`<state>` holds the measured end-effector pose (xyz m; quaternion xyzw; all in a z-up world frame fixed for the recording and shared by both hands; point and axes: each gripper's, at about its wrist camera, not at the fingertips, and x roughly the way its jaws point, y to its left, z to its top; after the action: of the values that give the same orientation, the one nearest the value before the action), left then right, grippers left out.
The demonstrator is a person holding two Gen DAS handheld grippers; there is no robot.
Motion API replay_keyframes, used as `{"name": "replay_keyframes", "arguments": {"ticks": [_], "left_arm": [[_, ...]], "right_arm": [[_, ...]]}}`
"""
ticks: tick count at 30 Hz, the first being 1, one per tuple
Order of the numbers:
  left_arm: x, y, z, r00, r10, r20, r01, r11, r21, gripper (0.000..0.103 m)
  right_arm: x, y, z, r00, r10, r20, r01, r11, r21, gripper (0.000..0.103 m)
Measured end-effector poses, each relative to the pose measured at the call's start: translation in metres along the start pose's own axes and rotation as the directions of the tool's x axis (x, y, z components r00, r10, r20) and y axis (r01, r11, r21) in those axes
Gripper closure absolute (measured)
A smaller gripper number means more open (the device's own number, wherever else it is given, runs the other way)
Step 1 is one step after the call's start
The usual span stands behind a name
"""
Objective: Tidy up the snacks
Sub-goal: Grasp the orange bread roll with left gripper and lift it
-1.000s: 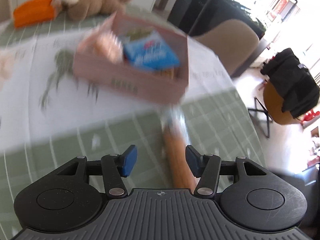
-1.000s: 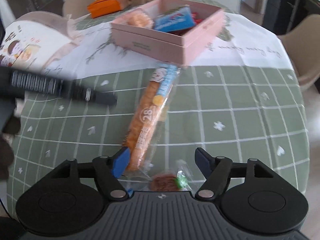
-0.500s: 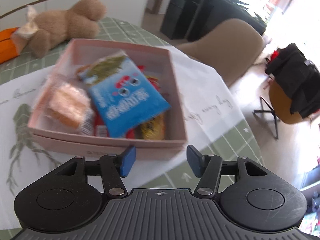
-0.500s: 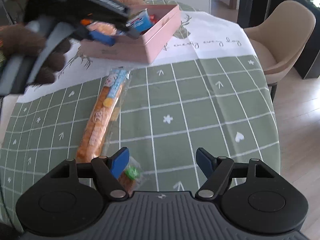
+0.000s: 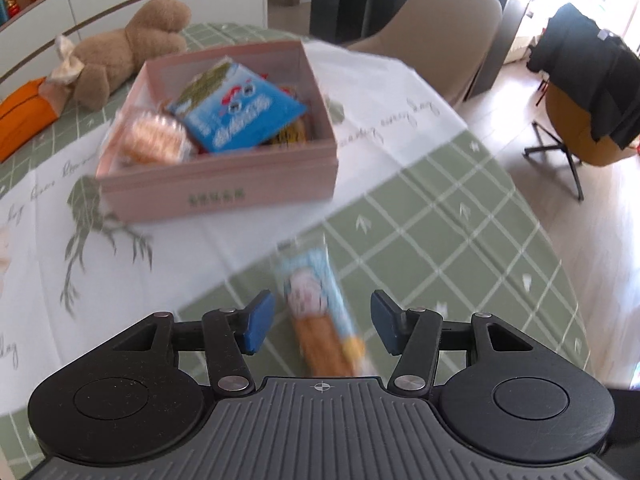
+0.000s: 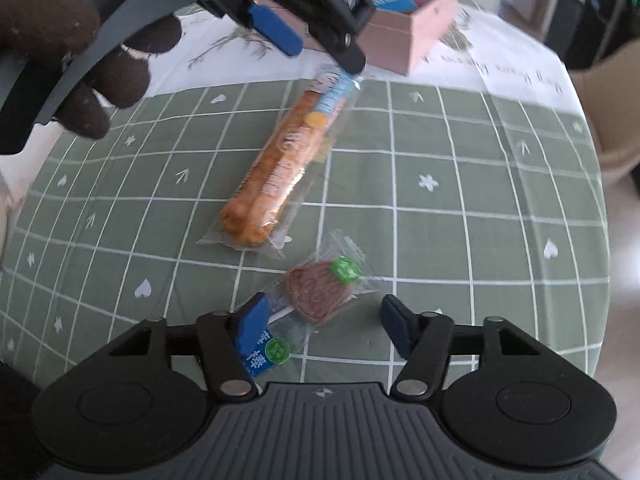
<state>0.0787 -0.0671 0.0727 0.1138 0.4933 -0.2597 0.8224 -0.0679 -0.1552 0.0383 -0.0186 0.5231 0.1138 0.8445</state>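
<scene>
Step in hand: both grippers are lining up on loose snacks on the green checked tablecloth (image 6: 460, 152) — the pick-up stage, with nothing lifted yet.

Left gripper (image 5: 322, 326): fingers spread wide, empty. The long orange snack bar (image 5: 320, 316) lies between them on the cloth, pads clear of it on both sides. This view is smeared, so I cannot be sure how close the tips are to the cloth.

Right gripper (image 6: 320, 322): its jaws have just been closing but are not yet pressing. The small brown cookie packet (image 6: 316, 292) sits just ahead of the gap, toward 12 o'clock, and its clear wrapper tail runs under the left pad.

Snack bar from the right wrist: the long orange snack bar (image 6: 280, 168) runs from 7 to 1 o'clock, its blue end under the left gripper (image 6: 308, 36), which a hand in a dark fuzzy glove (image 6: 80, 52) holds.

Pink box (image 5: 224, 136): at 11 o'clock from the left gripper, on the white printed runner (image 5: 168, 240), already holding a blue packet (image 5: 240, 120) and a round cake (image 5: 154, 138). A plush bear (image 5: 128, 52) lies beyond it.

Next move, as I judge it: the left closes across the bar's width near its blue end; the right needs to slide forward to catch the cookie itself — not just the slippery wrapper — before each carries to the box.
</scene>
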Motion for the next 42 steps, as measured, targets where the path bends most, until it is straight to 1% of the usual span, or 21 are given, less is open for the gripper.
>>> {"name": "replay_keyframes", "arguments": {"ticks": [1,4,6,8,10,13,18,19,21,23,26,28,29,31,33,34,35,36,37,39,42], "left_arm": [[0.002,-0.001,-0.006,1.0,0.0,-0.014,0.0,1.0,0.002,0.044],[0.01,0.0,-0.022,0.999,-0.008,-0.054,0.007,1.0,-0.003,0.046],[0.013,0.003,-0.03,0.997,-0.03,-0.065,0.029,0.999,-0.016,0.056],[0.009,0.01,-0.038,0.997,-0.063,-0.048,0.06,0.997,-0.052,0.065],[0.002,0.02,-0.045,0.997,-0.068,-0.03,0.065,0.994,-0.086,0.071],[-0.012,0.04,-0.058,0.999,-0.03,-0.012,0.028,0.99,-0.137,0.075],[-0.029,0.071,-0.072,1.0,0.029,-0.011,-0.03,0.974,-0.226,0.077],[-0.029,0.075,-0.073,0.999,0.035,-0.015,-0.038,0.971,-0.235,0.078],[-0.027,0.079,-0.073,1.0,0.013,-0.026,-0.019,0.966,-0.258,0.079],[-0.027,0.079,-0.072,1.0,-0.017,-0.014,0.013,0.961,-0.277,0.079],[-0.031,0.07,-0.067,0.999,-0.039,0.03,0.046,0.961,-0.273,0.078],[-0.031,0.062,-0.062,0.996,-0.075,0.049,0.085,0.964,-0.251,0.077],[-0.029,0.057,-0.06,0.996,-0.078,0.043,0.086,0.969,-0.233,0.075],[-0.021,0.045,-0.057,0.997,-0.07,0.018,0.072,0.981,-0.182,0.074],[-0.013,0.034,-0.056,0.999,-0.035,-0.006,0.034,0.99,-0.137,0.069],[-0.008,0.03,-0.056,1.0,-0.001,-0.014,-0.001,0.994,-0.113,0.067],[-0.003,0.028,-0.056,1.0,0.015,-0.027,-0.018,0.994,-0.103,0.059],[0.001,0.029,-0.055,0.999,0.007,-0.035,-0.01,0.994,-0.111,0.057],[0.006,0.031,-0.055,0.999,0.0,-0.048,-0.006,0.993,-0.119,0.057],[0.013,0.032,-0.056,0.998,-0.006,-0.066,-0.002,0.993,-0.117,0.061],[0.011,0.035,-0.059,0.998,-0.023,-0.055,0.017,0.993,-0.117,0.066]], "right_arm": [[0.0,-0.001,0.0,1.0,-0.002,0.001,0.002,1.0,0.004,0.051],[0.0,-0.007,0.006,0.999,-0.035,0.008,0.035,0.999,0.032,0.053],[0.001,-0.012,0.01,0.999,-0.046,0.014,0.045,0.998,0.047,0.055],[0.003,-0.014,0.013,0.999,-0.049,0.017,0.048,0.997,0.056,0.055],[0.006,-0.014,0.017,0.999,-0.041,0.024,0.039,0.997,0.064,0.056],[0.014,-0.01,0.028,0.999,-0.022,0.041,0.019,0.998,0.068,0.059],[0.033,0.01,0.055,0.997,0.026,0.068,-0.029,0.999,0.036,0.06],[0.035,0.013,0.058,0.997,0.03,0.068,-0.032,0.999,0.029,0.06],[0.038,0.019,0.063,0.997,0.027,0.066,-0.029,0.999,0.017,0.059],[0.04,0.021,0.064,0.998,0.022,0.062,-0.022,1.0,0.011,0.056],[0.041,0.017,0.062,0.998,0.005,0.055,-0.007,0.999,0.035,0.043],[0.039,0.011,0.058,0.998,-0.01,0.054,0.007,0.998,0.055,0.034],[0.038,0.008,0.056,0.998,-0.028,0.052,0.025,0.998,0.063,0.032],[0.036,-0.002,0.049,0.997,-0.066,0.05,0.061,0.994,0.089,0.022],[0.033,-0.012,0.04,0.993,-0.101,0.055,0.095,0.989,0.114,0.017],[0.032,-0.015,0.037,0.991,-0.12,0.057,0.112,0.987,0.119,0.016],[0.032,-0.016,0.034,0.988,-0.142,0.057,0.135,0.984,0.117,0.016],[0.031,-0.018,0.031,0.987,-0.149,0.058,0.141,0.982,0.124,0.012],[0.031,-0.02,0.029,0.986,-0.152,0.062,0.142,0.98,0.142,0.01],[0.031,-0.021,0.024,0.982,-0.171,0.078,0.157,0.974,0.165,0.007],[0.032,-0.022,0.019,0.974,-0.203,0.097,0.18,0.962,0.207,0.0]]}}
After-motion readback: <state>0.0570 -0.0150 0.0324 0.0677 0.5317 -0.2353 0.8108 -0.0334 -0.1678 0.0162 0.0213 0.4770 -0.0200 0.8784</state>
